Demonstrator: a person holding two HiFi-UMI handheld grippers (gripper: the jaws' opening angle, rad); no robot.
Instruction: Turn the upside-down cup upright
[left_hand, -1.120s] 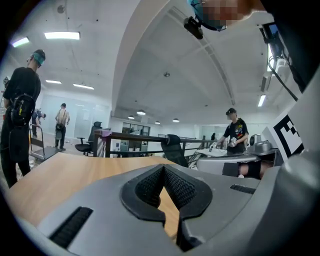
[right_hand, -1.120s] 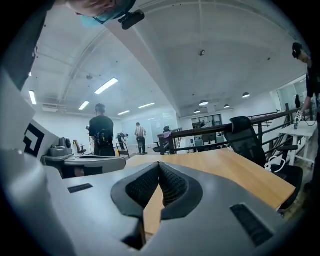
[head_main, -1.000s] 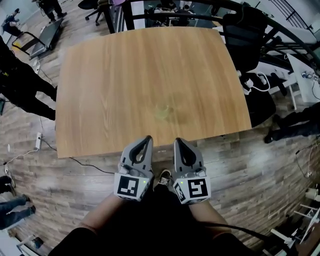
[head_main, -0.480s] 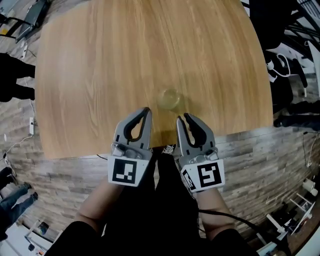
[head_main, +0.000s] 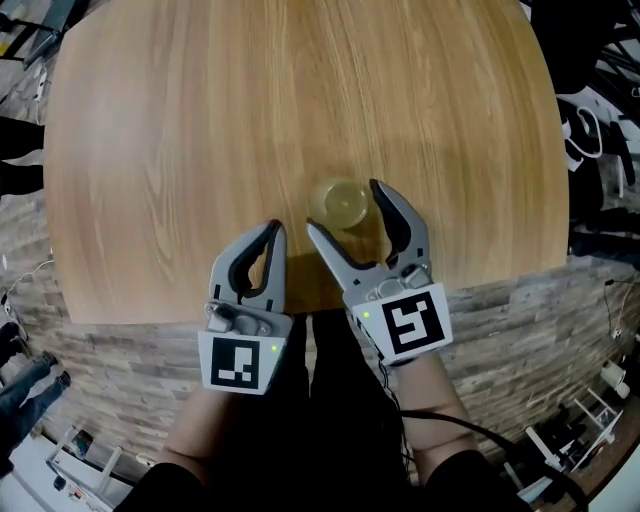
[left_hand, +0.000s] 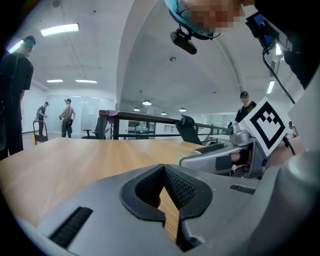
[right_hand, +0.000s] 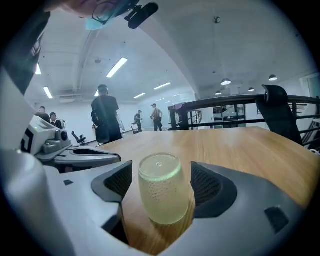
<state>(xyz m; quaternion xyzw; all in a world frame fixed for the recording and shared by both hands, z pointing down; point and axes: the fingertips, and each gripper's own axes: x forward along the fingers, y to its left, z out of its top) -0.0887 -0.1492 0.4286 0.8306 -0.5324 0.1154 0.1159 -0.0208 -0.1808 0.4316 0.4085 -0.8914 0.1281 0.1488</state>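
A translucent yellowish cup (head_main: 340, 203) stands upside down on the wooden table (head_main: 200, 120), near its front edge. My right gripper (head_main: 345, 208) has just been opening its jaws and is open around the cup, one finger on each side. In the right gripper view the cup (right_hand: 161, 192) stands between the two pads (right_hand: 207, 184) with a gap on both sides. My left gripper (head_main: 274, 229) is shut and empty, just left of the right one and short of the cup. In the left gripper view its pads (left_hand: 176, 186) meet over bare wood.
The table's front edge (head_main: 300, 312) runs just under both grippers. Dark chairs and white cables (head_main: 590, 130) crowd the floor at the right. People (right_hand: 106, 120) stand beyond the table's far side, with a railing (left_hand: 145, 116) behind.
Both grippers have moved forward and down over the table's front edge. The right jaws were shut and now stand wide on either side of the cup. The left jaws stayed shut.
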